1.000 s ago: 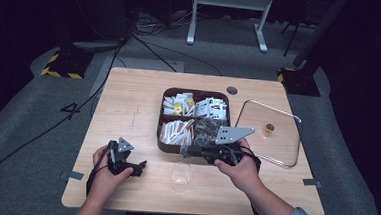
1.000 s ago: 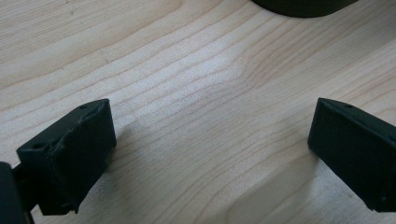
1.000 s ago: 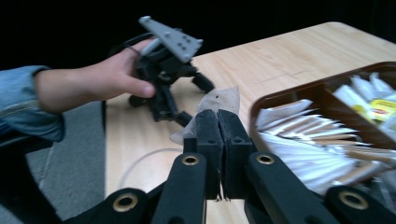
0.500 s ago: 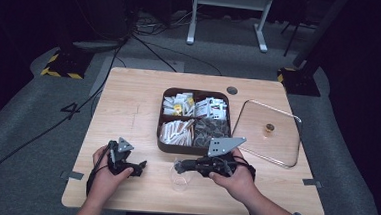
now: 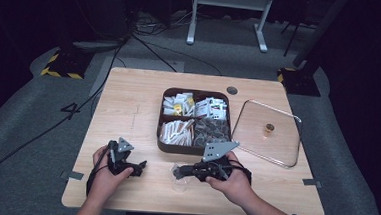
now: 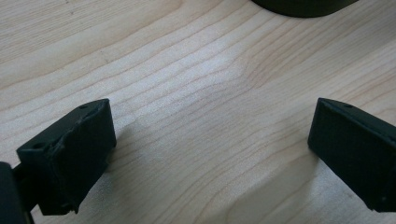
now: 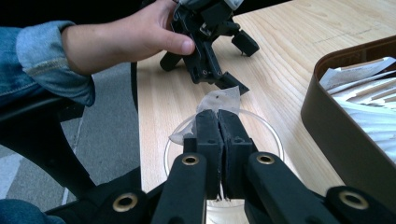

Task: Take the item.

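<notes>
Right claw [image 7: 218, 122] is pressed together on a small translucent sachet [image 7: 219, 101], pinched at one edge so most of the packet sticks out past the tips; it hangs directly over a clear glass cup [image 7: 223, 154] standing on the tabletop [image 5: 144, 97] near the front edge, between the two hands. In the high view the right claw [image 5: 182, 171] points toward the person's left, tips above the cup [image 5: 182, 179]. Left claw [image 5: 137, 165] rests low on the tabletop, well apart from the cup, jaws spread wide with bare wood between them and nothing held. The dark divided tray [image 5: 194, 149] of packets sits just behind the right hand; a glass lid [image 5: 269, 131] lies flat to its right. Judged step: dropping the sachet into the cup. Risks: the grip is narrow, on an edge only, so the packet could twist or slip out early and land on the wood beside the rim. The cup is light and unsupported; a claw tip clipping its rim on the way down could tip or slide it, as the left claw is not steadying it. A thin film may also cling to a pad on release and lift back out. Sachet contents cannot be told.
</notes>
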A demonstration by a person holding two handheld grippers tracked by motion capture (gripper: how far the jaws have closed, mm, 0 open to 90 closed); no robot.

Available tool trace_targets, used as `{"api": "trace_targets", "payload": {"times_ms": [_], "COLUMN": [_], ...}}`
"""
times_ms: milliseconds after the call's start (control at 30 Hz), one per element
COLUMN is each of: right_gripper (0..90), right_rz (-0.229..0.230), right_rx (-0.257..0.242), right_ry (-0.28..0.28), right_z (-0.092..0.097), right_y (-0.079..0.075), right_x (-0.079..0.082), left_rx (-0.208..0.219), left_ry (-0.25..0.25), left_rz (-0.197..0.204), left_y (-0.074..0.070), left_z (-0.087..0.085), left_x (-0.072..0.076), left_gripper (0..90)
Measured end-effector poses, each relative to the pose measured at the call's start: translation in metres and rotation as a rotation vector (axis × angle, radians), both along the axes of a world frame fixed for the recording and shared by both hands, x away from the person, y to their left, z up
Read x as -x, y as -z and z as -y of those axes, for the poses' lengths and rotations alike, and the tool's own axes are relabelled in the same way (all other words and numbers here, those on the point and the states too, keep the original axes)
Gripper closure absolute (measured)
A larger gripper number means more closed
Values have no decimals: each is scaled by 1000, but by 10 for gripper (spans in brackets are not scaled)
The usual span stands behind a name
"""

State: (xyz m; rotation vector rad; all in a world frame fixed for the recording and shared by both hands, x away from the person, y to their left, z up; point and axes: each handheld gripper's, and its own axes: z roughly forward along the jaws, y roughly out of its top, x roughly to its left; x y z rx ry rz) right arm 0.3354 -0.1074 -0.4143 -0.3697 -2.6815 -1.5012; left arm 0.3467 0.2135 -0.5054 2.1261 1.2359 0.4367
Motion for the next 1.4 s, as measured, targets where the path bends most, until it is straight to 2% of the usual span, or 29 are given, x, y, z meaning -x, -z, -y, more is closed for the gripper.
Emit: {"api": "trace_targets", "payload": {"times_ms": [267,333,467,667,1000,1400], "right_gripper": [873,786,709,640,591,570], "right_rz": [-12,-28,-16,9,31,71], "right_rx": [21,18,-7,-14,-29,-60], "right_ry": [-9,-3,6,42,74,176], "right_z": [-2,-2,0,4,11,34], "right_y": [8,8,5,1,-8,-28], "right_x": [1,1,2,-2,-9,-31], "left_rx": [-1,0,0,0,0,-4], "left_ry": [0,0,0,0,0,9], "left_rz": [0,0,-1,0,0,-2], "left_y": [0,0,0,0,0,0], "left_z": [0,0,0,0,0,0], "left_x": [0,0,0,0,0,-1], "left_gripper": [13,13,13,13,13,8]}}
